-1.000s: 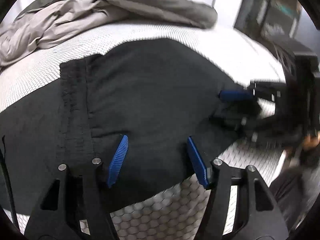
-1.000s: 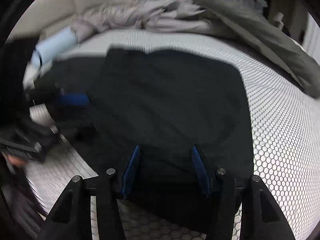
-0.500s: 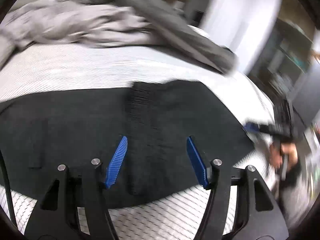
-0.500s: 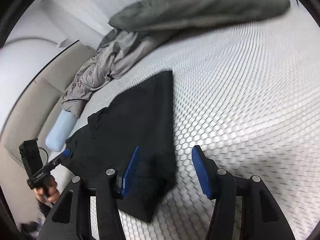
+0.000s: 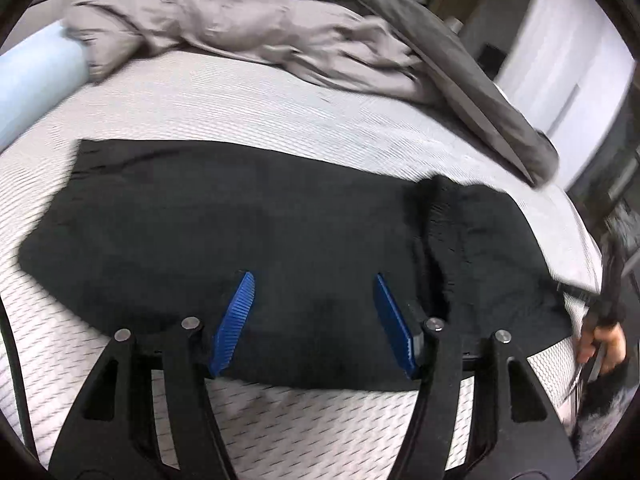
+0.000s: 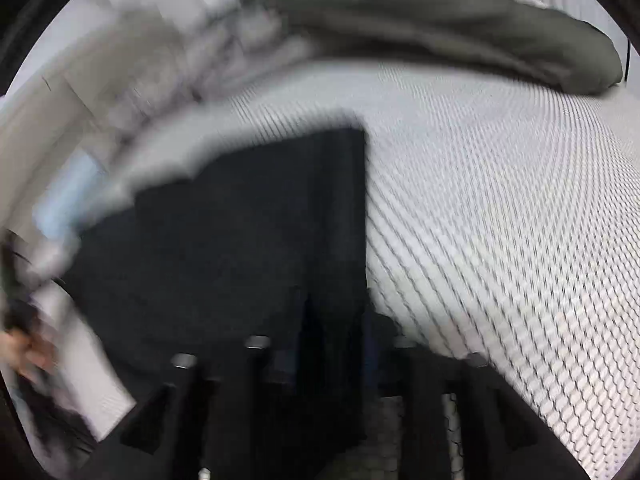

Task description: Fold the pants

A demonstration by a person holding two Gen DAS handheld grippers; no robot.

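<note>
Black pants [image 5: 248, 216] flat on mattress [image 5: 240, 108], under open left tool [image 5: 312, 316]

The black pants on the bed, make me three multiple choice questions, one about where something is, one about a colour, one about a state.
1. Where does the crumpled grey bedding lie relative to the black pants?
A. Beyond them, farther up the bed
B. Underneath them
C. On the floor

2. What colour are the pads of the left hand-held gripper?
A. Red
B. Blue
C. Yellow

3. What is the left hand-held gripper doing?
A. Clamped on the pale blue roll
B. Gripping the bedding
C. Open above the pants, holding nothing

Answers: 1 A, white mattress cover shows between the pants and the bedding heaped behind. 2 B, both ribbed pads are blue. 3 C, the pads stand apart with only flat pants cloth seen between them.
</note>
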